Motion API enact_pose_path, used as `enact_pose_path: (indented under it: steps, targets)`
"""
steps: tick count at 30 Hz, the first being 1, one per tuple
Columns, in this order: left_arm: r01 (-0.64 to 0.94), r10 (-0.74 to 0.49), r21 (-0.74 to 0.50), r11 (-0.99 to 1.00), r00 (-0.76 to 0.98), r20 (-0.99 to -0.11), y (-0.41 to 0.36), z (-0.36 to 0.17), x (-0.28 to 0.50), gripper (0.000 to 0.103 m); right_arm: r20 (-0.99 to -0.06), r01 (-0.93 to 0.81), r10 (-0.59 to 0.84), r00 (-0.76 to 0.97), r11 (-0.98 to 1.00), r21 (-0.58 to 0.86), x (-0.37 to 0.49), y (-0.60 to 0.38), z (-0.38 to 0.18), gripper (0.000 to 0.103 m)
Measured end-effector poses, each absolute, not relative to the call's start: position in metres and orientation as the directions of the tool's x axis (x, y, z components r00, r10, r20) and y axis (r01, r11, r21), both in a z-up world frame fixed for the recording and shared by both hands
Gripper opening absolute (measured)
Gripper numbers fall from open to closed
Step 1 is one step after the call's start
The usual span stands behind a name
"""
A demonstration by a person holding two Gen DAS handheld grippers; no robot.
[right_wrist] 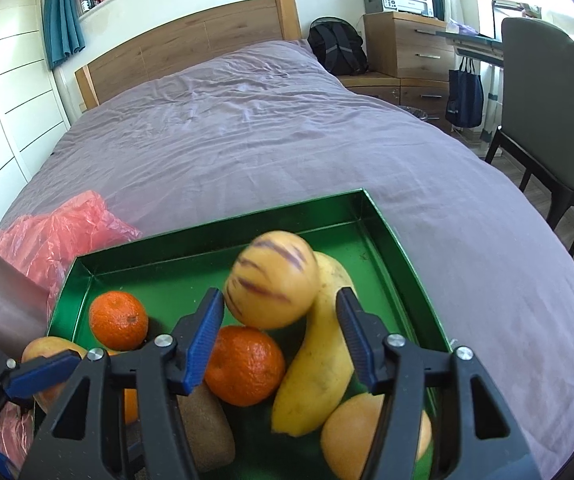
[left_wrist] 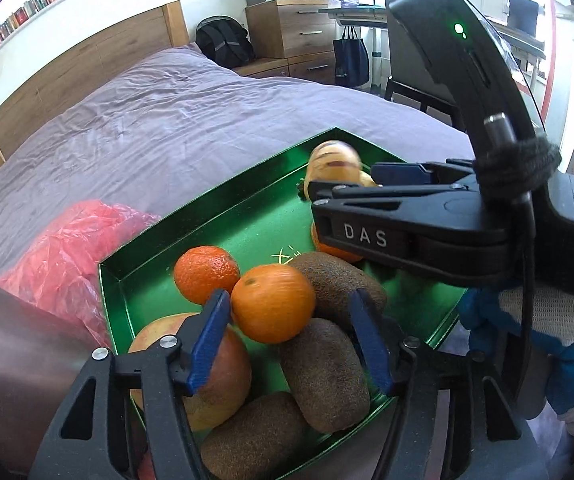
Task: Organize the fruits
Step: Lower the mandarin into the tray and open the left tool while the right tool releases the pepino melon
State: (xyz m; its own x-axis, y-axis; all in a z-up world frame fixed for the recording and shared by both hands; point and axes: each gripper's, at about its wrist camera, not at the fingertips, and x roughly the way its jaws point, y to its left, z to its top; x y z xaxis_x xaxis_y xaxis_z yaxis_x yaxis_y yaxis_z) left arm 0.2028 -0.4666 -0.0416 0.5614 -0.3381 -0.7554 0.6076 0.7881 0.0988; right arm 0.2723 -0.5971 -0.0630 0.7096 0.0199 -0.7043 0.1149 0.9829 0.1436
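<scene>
A green tray [left_wrist: 215,208] lies on the bed and holds the fruit. In the left wrist view my left gripper [left_wrist: 289,300] stands open around a blurred mandarin [left_wrist: 273,302]; the right pad is clear of it. Beside it lie another mandarin [left_wrist: 207,274], three kiwis [left_wrist: 323,372] and an apple [left_wrist: 223,372]. In the right wrist view my right gripper [right_wrist: 279,294] is open with a blurred yellow striped fruit [right_wrist: 271,280] between its tips, free of the right pad. Under it lie a mandarin [right_wrist: 245,364], a banana [right_wrist: 319,360], a kiwi [right_wrist: 207,428] and an orange fruit [right_wrist: 351,436].
A crumpled pink plastic bag [left_wrist: 63,256] lies left of the tray on the purple bedcover [right_wrist: 267,128]. A chair [right_wrist: 543,120], drawers with a printer [right_wrist: 403,40] and a backpack [right_wrist: 337,48] stand beyond the bed's right side. A gloved hand [left_wrist: 535,344] holds the right gripper.
</scene>
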Motion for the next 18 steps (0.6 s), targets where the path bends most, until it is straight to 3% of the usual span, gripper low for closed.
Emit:
enact_pose_path:
  steps: [10,13,18]
  targets:
    - [0.592,-0.371,0.052,0.804,0.569,-0.734,-0.444,-0.019,0.182,0.061,-0.691,0.141,0.011,0.723,0.977,0.162,0.232,-0.597,-0.046,0.083]
    - [0.581,-0.388,0.012,0.813,0.558,-0.734,-0.429,-0.012,0.173,0.062,-0.689,0.133,0.013,0.725,0.978,0.158,0.213,-0.590,-0.039,0.093]
    - [0.563,-0.397,-0.030,0.826,0.543,-0.739,-0.407,-0.003,0.151,0.065,-0.695,0.108,0.028,0.718,0.983,0.151,0.184,-0.571,-0.030,0.098]
